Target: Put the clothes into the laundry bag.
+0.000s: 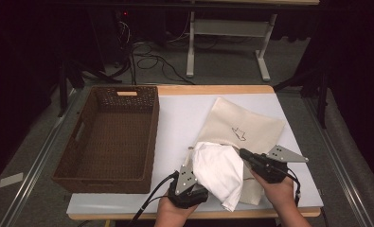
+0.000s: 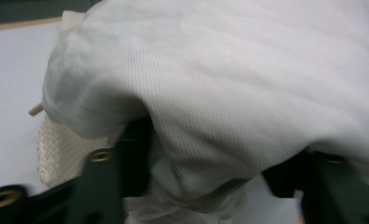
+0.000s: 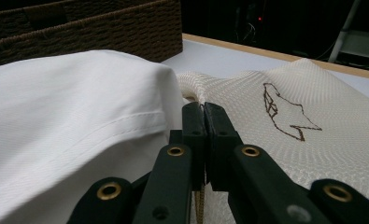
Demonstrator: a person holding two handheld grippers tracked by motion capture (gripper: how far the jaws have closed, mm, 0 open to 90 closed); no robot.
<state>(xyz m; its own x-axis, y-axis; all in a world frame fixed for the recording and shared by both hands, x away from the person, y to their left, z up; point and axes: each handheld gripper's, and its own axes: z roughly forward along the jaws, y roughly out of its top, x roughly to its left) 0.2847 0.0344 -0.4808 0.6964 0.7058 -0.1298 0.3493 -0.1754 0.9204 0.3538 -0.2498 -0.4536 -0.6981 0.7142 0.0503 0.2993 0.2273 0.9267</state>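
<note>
Your left claw [image 1: 190, 182], at 6 o'clock on the table [image 1: 180, 118], has jaws apart w/ white cloth [image 1: 219, 171] draped between them, pads not pressing. Your right claw [image 1: 245, 155], approx 5 o'clock, is clenched on the rim of the cream bag [image 1: 241, 127]; cloth spills from its mouth. Wicker basket [image 1: 110, 137] sits at 9 o'clock.

A: Right gripper [image 3: 204, 109] status?
B: Jaws pressed together, pinching the cream mesh bag [image 3: 313, 93] at its rim.
A: Surroundings?
B: White cloth [image 3: 70, 121] bulges just left of the jaws; brown wicker basket [image 3: 102, 28] behind it; brown embroidered outline [image 3: 285, 112] on the bag.
</note>
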